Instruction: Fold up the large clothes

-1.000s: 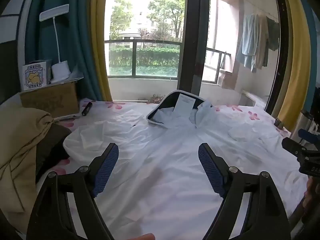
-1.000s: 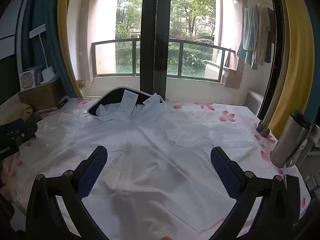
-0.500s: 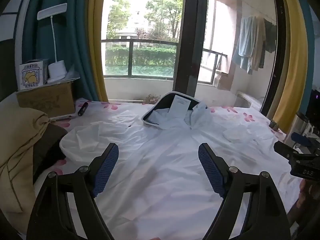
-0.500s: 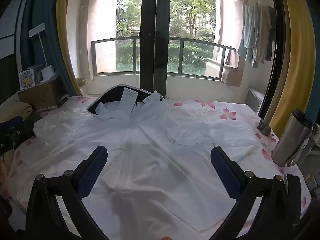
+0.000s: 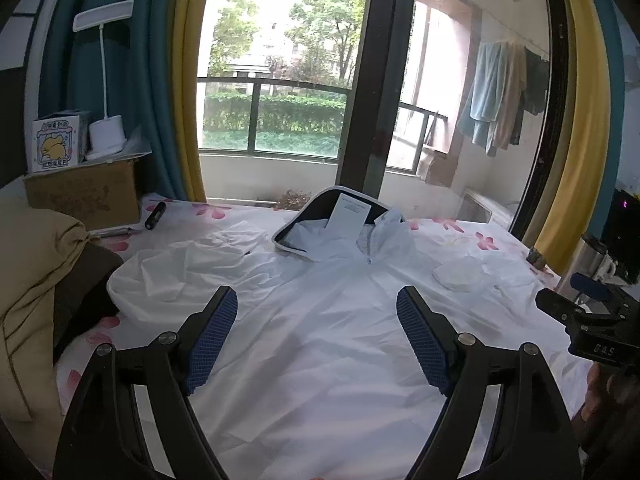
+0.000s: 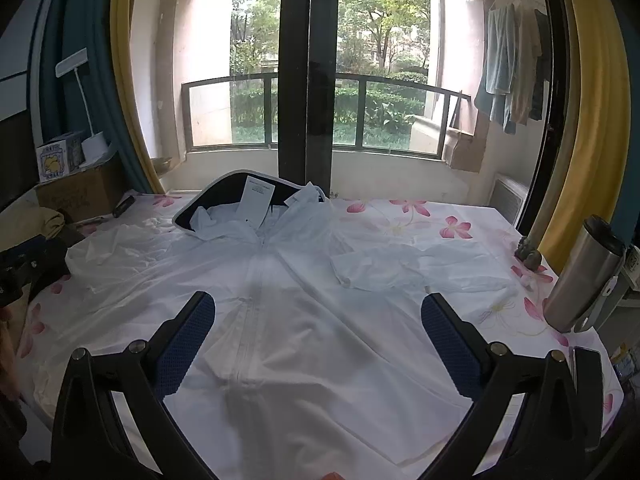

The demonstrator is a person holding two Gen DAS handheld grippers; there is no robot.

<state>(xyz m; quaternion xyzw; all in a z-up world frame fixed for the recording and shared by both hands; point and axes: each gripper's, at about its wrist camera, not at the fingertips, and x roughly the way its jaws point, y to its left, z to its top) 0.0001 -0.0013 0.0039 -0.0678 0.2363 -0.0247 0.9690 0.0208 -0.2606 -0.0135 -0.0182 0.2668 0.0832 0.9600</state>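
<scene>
A large white zip-front jacket [image 5: 320, 320] lies spread flat on the bed, hood with dark lining and a paper tag [image 5: 348, 216] at the far end. It also shows in the right wrist view [image 6: 304, 312], sleeves out to both sides. My left gripper [image 5: 316, 320] is open and empty, above the jacket's body. My right gripper [image 6: 318, 316] is open and empty, above the zip [image 6: 252, 304]. The right gripper's body also shows at the right edge of the left wrist view [image 5: 592, 320].
A floral bedsheet [image 6: 420, 216] covers the bed. A steel flask [image 6: 580, 276] stands at the right edge. A tan blanket [image 5: 28, 280] lies at the left, with a cardboard box [image 5: 84, 196], a lamp [image 5: 106, 136] and a black marker [image 5: 155, 216] behind. A window is beyond.
Both grippers have drawn back and risen slightly, so more of the jacket and bed shows. Both stay open. The jacket has not moved.
</scene>
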